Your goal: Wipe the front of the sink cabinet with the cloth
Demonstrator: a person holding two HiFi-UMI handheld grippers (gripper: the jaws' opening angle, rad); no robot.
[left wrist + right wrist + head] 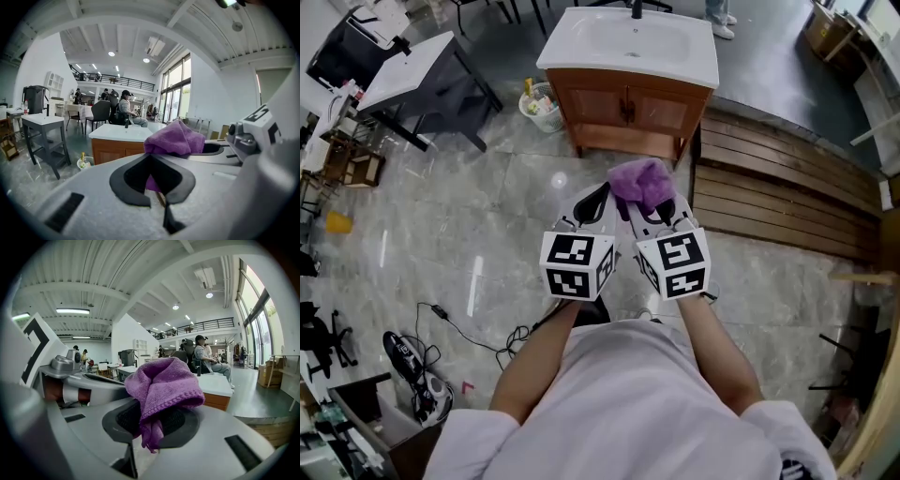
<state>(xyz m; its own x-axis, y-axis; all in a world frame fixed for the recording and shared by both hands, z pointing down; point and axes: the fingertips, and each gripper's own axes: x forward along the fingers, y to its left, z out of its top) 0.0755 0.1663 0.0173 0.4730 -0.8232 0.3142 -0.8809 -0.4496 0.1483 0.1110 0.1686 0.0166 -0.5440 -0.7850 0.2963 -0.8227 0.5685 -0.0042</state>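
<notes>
The sink cabinet [628, 108] is brown wood with two doors under a white basin, and it stands on the floor ahead of me. It also shows in the left gripper view [112, 150] and the right gripper view [216, 401]. My right gripper [654, 208] is shut on a bunched purple cloth [642, 183], which spills over its jaws [161, 385]. My left gripper [591, 204] is held close beside it, shut with nothing in it [152, 176]. In the left gripper view the cloth [176, 139] shows just past the jaws. Both grippers are well short of the cabinet front.
A small bin [542, 105] with bottles stands at the cabinet's left foot. A grey table [422, 70] is farther left. Wooden slat decking [778, 187] lies to the right. Cables [459, 328] trail on the marble floor at the lower left. A seated person [126, 110] is behind the cabinet.
</notes>
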